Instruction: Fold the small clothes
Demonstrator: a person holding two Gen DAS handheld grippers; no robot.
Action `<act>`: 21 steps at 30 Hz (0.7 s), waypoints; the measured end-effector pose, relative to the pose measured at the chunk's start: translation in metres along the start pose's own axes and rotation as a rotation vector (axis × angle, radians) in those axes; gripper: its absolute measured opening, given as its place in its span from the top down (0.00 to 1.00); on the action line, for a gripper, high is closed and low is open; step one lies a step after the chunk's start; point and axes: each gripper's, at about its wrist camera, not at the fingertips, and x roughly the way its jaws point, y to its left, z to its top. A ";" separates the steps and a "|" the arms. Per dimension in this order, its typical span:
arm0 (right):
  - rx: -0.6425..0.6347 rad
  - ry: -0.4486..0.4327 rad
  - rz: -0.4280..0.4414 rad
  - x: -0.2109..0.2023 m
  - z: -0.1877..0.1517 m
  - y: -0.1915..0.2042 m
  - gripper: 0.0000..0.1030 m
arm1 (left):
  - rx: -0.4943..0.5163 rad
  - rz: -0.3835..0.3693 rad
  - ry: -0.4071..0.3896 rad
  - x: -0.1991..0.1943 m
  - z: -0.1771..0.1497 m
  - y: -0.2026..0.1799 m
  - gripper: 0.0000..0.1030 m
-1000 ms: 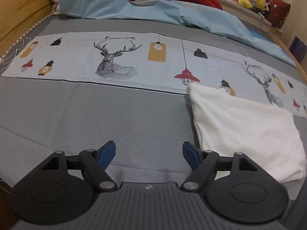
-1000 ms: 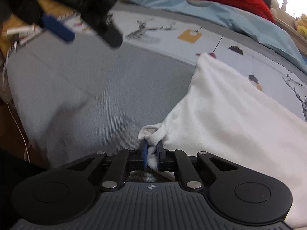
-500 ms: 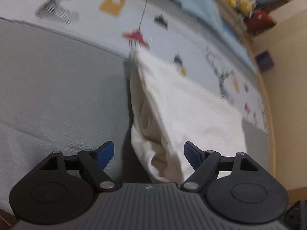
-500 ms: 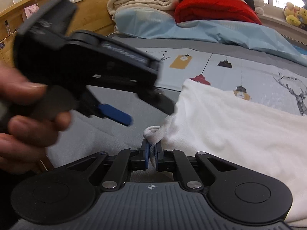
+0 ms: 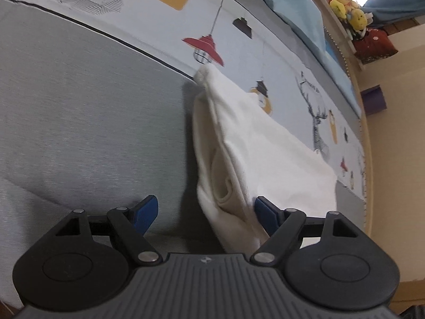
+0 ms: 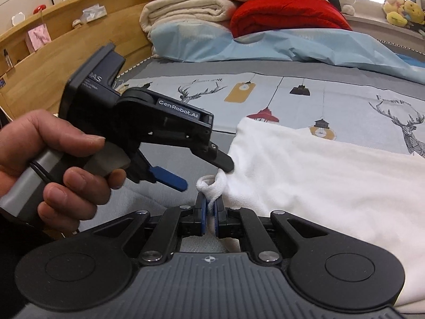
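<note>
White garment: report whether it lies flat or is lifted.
Partly lifted: the right gripper pinches a bunched corner of the white garment; the rest lies on the bed.

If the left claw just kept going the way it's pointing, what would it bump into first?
Most likely the white garment: its bunched near edge already sits between the open left claw's fingers. Depth is hard to judge.
</note>
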 end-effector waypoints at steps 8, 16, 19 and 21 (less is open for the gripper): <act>-0.002 -0.005 -0.003 -0.009 -0.003 -0.006 0.95 | -0.096 -0.114 0.007 0.017 0.011 -0.013 0.19; 0.029 -0.017 0.003 -0.017 -0.008 -0.007 0.95 | -0.063 -0.084 0.036 0.041 0.019 -0.024 0.20; 0.012 -0.020 0.026 -0.016 -0.010 -0.001 0.95 | -0.051 -0.070 0.037 0.046 0.022 -0.022 0.44; 0.004 -0.025 0.048 -0.015 -0.011 0.004 0.95 | -0.015 -0.059 0.026 0.044 0.024 -0.021 0.80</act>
